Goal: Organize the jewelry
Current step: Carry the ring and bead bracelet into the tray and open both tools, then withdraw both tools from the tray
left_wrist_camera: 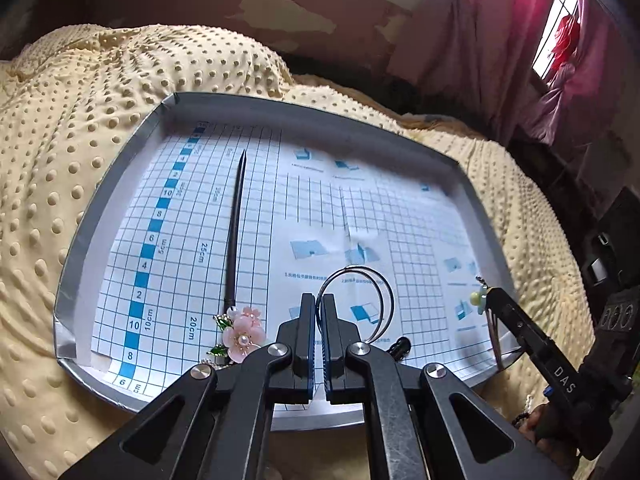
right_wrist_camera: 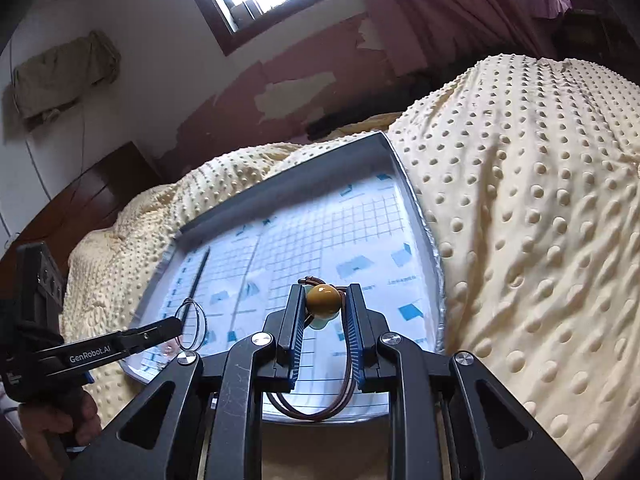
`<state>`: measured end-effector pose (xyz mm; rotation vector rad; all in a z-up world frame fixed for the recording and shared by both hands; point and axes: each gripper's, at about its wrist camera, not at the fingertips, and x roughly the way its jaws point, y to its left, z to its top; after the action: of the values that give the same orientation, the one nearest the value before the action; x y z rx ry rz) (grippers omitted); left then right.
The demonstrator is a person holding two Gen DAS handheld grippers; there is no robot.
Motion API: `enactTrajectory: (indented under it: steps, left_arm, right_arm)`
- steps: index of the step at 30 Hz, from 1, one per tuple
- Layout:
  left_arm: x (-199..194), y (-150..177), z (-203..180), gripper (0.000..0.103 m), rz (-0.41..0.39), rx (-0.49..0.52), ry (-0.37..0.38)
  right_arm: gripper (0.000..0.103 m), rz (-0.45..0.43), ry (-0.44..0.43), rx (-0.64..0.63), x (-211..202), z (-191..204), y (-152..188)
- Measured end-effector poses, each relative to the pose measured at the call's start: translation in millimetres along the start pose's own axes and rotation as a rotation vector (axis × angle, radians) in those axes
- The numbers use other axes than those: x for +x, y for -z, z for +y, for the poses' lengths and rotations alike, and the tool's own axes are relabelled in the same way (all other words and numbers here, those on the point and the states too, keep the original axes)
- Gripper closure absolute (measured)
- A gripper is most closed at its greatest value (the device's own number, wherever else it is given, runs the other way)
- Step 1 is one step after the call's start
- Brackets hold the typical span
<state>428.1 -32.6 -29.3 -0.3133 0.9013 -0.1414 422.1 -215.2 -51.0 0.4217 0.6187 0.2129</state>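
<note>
Over the tray's near edge on the bed, the left hand-held gripper pinches a wire hoop. At its right, the right hand-held gripper clamps a bead above bare lining; the hairpin lies lengthwise along the left side.

Tray on the blanket, hair stick lying along its left side, flower end at near edge, wire hoops to its right

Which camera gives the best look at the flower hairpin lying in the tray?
The left wrist view: the flower hairpin shows whole, black stick and pink blossoms sharp. The right wrist view shows only its thin stick, small and blurred, far left in the tray.
</note>
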Motion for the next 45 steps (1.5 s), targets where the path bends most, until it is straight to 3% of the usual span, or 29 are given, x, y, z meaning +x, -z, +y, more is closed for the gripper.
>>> enactTrajectory:
  steps: [5,11,13,14,15,16,17,20,22,30,37,45]
  left_arm:
    - [4,-1,-4,0.1,0.037,-0.01,-0.035]
    - [-5,-3,5,0.099,0.04,-0.082,-0.041]
    - [-18,-1,8,0.09,0.012,-0.093,-0.056]
    - [-25,0,9,0.071,-0.005,-0.097,-0.072]
    - [-33,3,11,0.043,-0.029,-0.103,-0.096]
    - [-42,6,12,0.027,-0.059,-0.109,-0.123]
    - [-52,9,13,0.01,-0.098,-0.113,-0.145]
    - [-80,19,12,0.006,-0.188,-0.101,-0.178]
    - [-97,26,11,0.001,-0.221,-0.091,-0.196]
    - [-176,68,-1,0.0,-0.394,-0.027,-0.172]
    - [-229,131,-25,0.0,-0.53,0.078,-0.198]
    - [-262,184,-25,0.0,-0.596,0.096,-0.144]
  right_arm:
    - [0.083,0.043,-0.001,-0.014,-1,-3,-1]
    - [0.061,0.043,-0.008,-0.038,-8,-5,-4]
    - [0.058,0.036,-0.006,-0.054,-14,-4,-7]
    - [0.057,0.03,0.003,-0.064,-19,-4,-9]
    - [0.05,0.023,0.015,-0.073,-23,-2,-10]
    - [0.039,0.014,0.034,-0.081,-28,-1,-13]
    - [0.035,-0.004,0.053,-0.092,-36,1,-14]
    - [0.027,-0.062,0.079,-0.11,-61,7,-20]
    - [0.014,-0.09,0.085,-0.13,-77,13,-23]
    - [0.001,-0.243,0.052,-0.193,-157,42,-2]
    - [0.001,-0.331,0.015,-0.321,-221,60,40]
    - [0.001,-0.374,0.037,-0.31,-269,59,82]
